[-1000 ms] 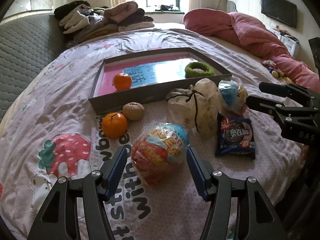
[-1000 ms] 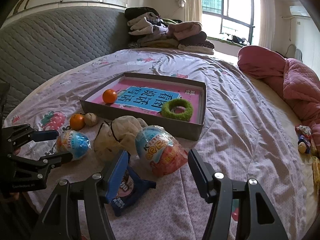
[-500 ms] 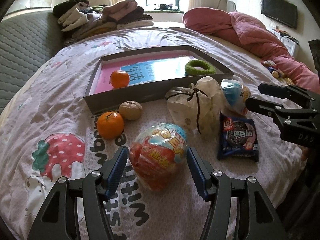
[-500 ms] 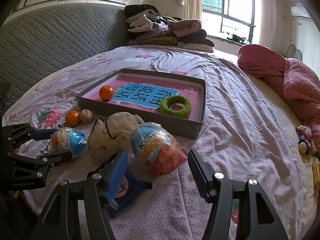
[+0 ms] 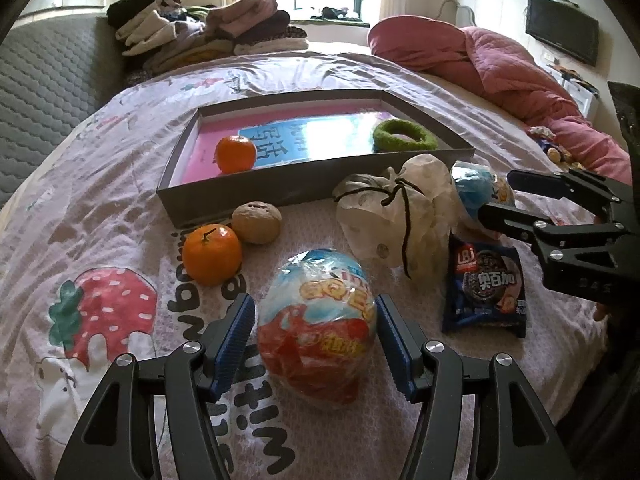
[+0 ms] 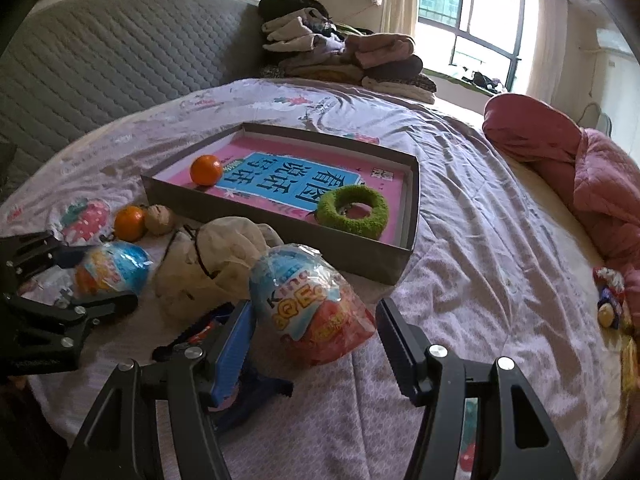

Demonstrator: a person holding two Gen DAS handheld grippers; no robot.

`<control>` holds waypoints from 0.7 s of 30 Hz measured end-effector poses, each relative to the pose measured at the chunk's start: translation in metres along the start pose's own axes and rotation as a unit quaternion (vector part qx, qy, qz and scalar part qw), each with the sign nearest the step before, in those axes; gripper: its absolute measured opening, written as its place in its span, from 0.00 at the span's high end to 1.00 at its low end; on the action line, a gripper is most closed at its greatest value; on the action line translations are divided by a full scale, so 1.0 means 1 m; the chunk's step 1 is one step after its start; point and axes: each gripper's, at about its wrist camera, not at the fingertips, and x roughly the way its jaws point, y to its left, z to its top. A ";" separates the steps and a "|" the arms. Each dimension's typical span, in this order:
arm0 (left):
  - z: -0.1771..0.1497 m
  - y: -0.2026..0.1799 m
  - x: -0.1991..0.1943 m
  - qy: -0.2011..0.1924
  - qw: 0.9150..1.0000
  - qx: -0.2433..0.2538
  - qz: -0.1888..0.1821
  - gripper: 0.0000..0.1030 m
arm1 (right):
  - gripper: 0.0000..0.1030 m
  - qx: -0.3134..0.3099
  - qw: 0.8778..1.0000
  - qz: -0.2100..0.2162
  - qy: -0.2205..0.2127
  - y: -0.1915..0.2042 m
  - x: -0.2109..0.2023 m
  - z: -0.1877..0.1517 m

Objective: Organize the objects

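Note:
Two foil-wrapped toy eggs lie on the bedsheet. One egg [image 5: 316,328] sits between the fingers of my left gripper [image 5: 312,320], which is open with a small gap at the left pad. The other egg [image 6: 308,304] lies between the fingers of my right gripper [image 6: 312,320], also open and not pressing. A grey box [image 5: 256,188] behind them holds an orange [image 5: 236,154] and a green ring [image 5: 404,134]. In front of the box are a second orange [image 5: 212,254], a walnut [image 5: 256,223], a cloth pouch [image 5: 396,208] and a blue cookie packet [image 5: 486,288].
The right gripper's fingers [image 5: 516,220] show at the right of the left wrist view, astride the blue-topped egg [image 5: 476,188]. Folded clothes [image 6: 344,56] are stacked by the grey headboard [image 6: 100,60]. A pink quilt [image 6: 580,168] lies at the right with small toys [image 6: 608,292].
Both grippers have edged forward, so each egg lies a little deeper between its fingers. Neither pair of jaws has changed width.

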 end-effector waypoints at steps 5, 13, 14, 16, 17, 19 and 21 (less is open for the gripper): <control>0.000 0.000 0.000 -0.002 1.000 -0.005 -0.005 0.39 | 0.40 -0.015 1.000 0.005 0.012 0.001 0.011 0.003; 0.000 -0.001 0.002 0.000 1.000 -0.008 -0.002 0.39 | 0.40 0.029 0.999 0.034 0.026 -0.015 0.028 0.005; 0.000 0.000 0.002 0.000 1.000 -0.009 -0.001 0.39 | 0.40 0.042 0.998 0.043 0.027 -0.019 0.029 0.004; 0.000 0.000 0.003 0.002 1.000 -0.014 0.000 0.39 | 0.42 0.062 0.996 0.050 0.027 -0.025 0.031 0.004; 0.000 0.001 0.004 0.003 1.000 -0.016 -0.002 0.39 | 0.45 0.068 0.996 0.052 0.026 -0.027 0.032 0.004; 0.000 0.003 0.004 0.004 1.000 -0.022 -0.005 0.39 | 0.48 0.076 0.995 0.052 0.024 -0.030 0.032 0.005; 0.000 0.003 0.005 0.003 1.000 -0.025 -0.005 0.39 | 0.48 0.081 0.995 0.055 0.020 -0.031 0.033 0.004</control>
